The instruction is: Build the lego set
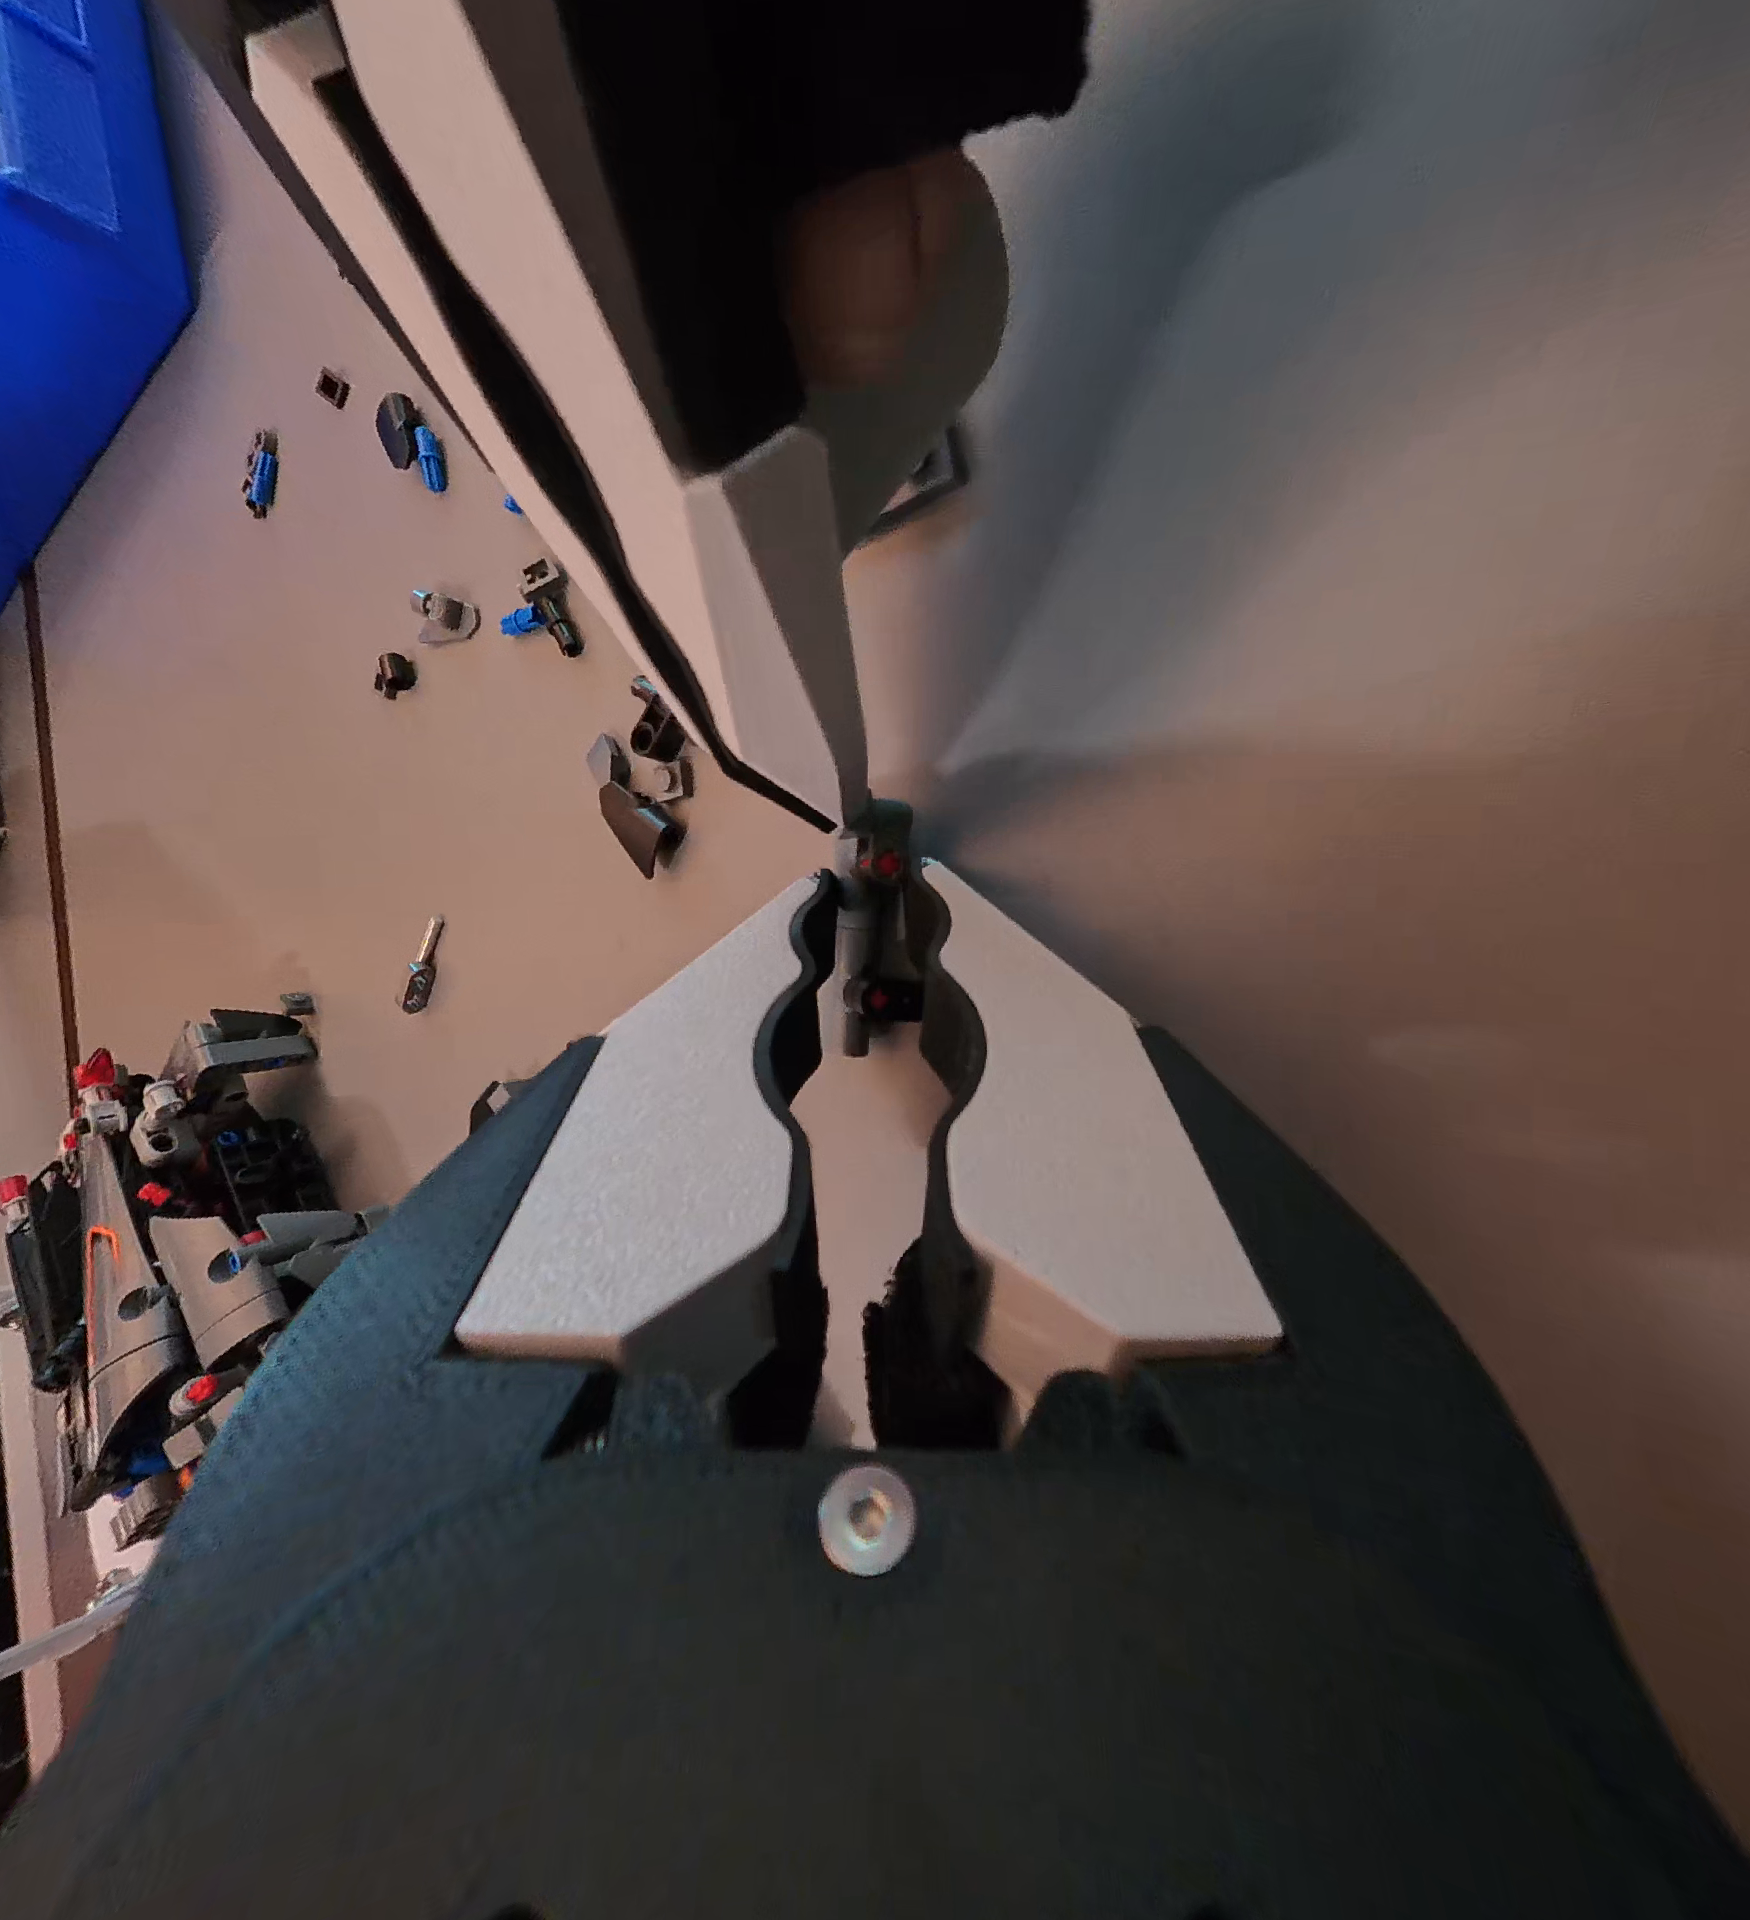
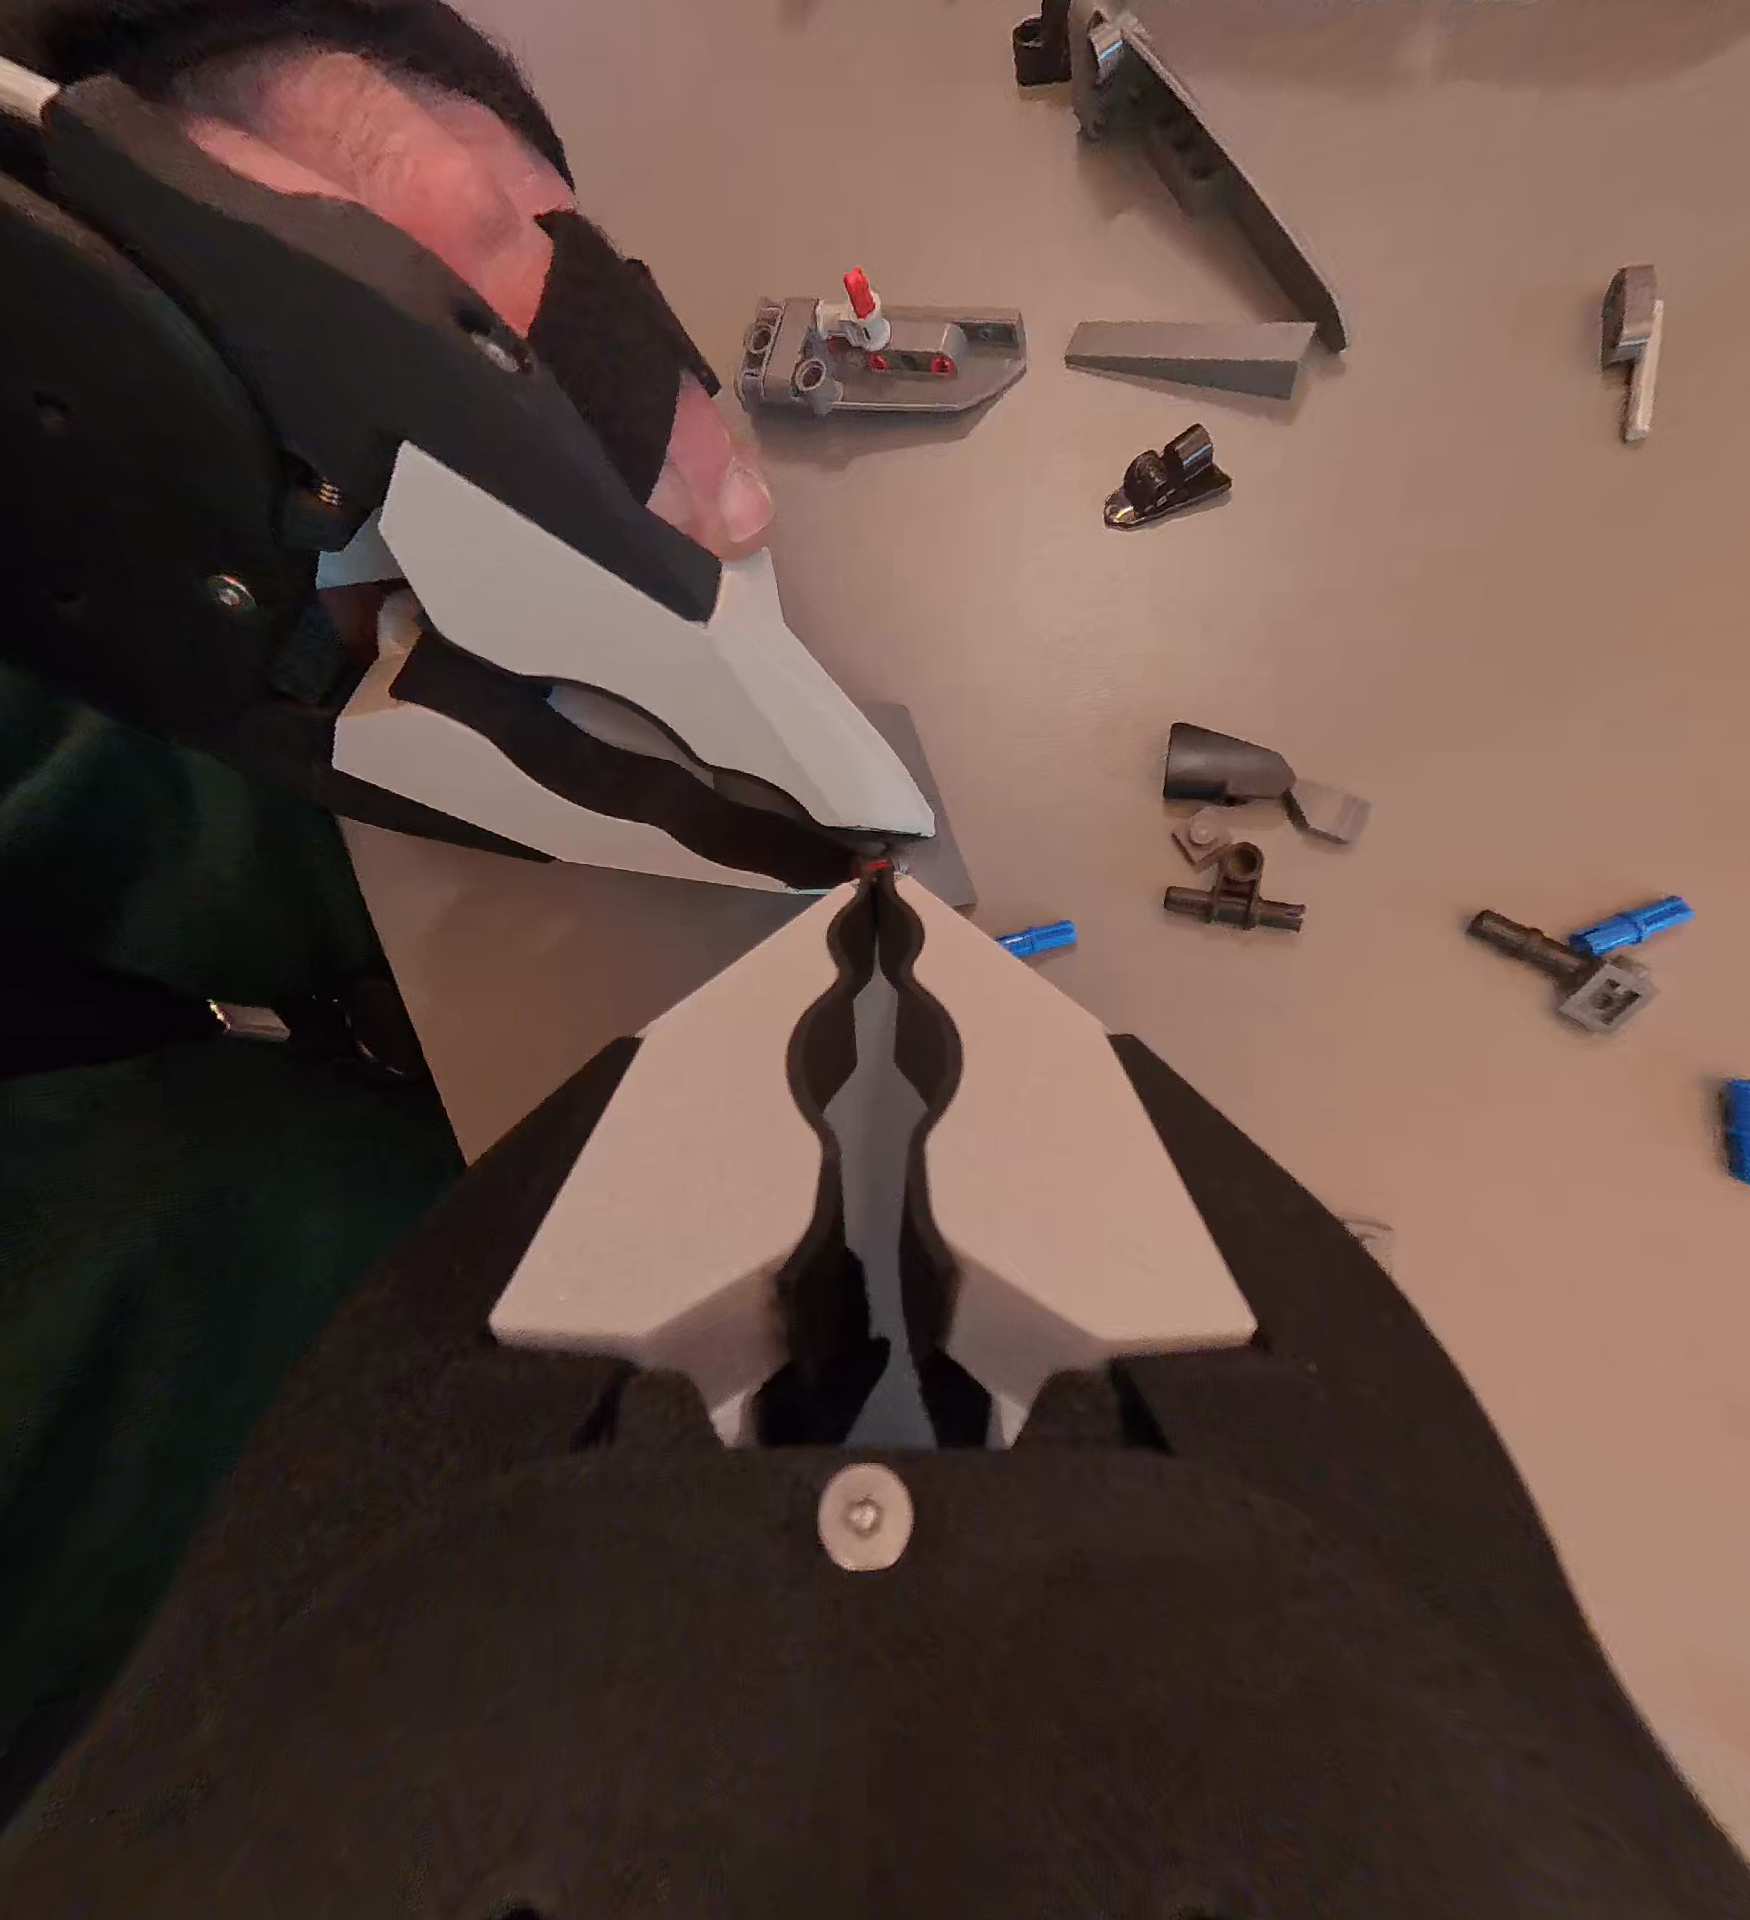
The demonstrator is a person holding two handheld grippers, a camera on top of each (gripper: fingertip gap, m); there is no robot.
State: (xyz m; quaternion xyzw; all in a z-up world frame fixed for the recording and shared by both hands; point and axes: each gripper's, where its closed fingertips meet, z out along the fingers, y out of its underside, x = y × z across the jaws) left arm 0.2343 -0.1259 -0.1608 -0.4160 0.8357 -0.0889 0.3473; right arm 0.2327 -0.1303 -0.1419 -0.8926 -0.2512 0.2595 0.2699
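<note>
**Both claws meet on one small grey piece**

Your left claw [image 1: 876,883] is closed narrowly on a small grey assembly [image 1: 876,966] with red pins, which stands between its fingertips above the bench [image 1: 227,790]. Your right claw [image 2: 876,883] comes in from the other side with its tips nearly together, pinched at the red-marked end of that same piece; the right wrist view shows too little there to tell exactly what it grips. The two claw tips touch or nearly touch at that point.

The partly built model [image 1: 164,1247], dark grey with red and blue details, lies on the bench at the left edge of the left wrist view, well apart from the claws. Loose parts are scattered on the bench: a blue pin [image 2: 1037,937], a grey sub-assembly [image 2: 881,353] with a red peg, a grey wedge [image 2: 1188,358].
</note>
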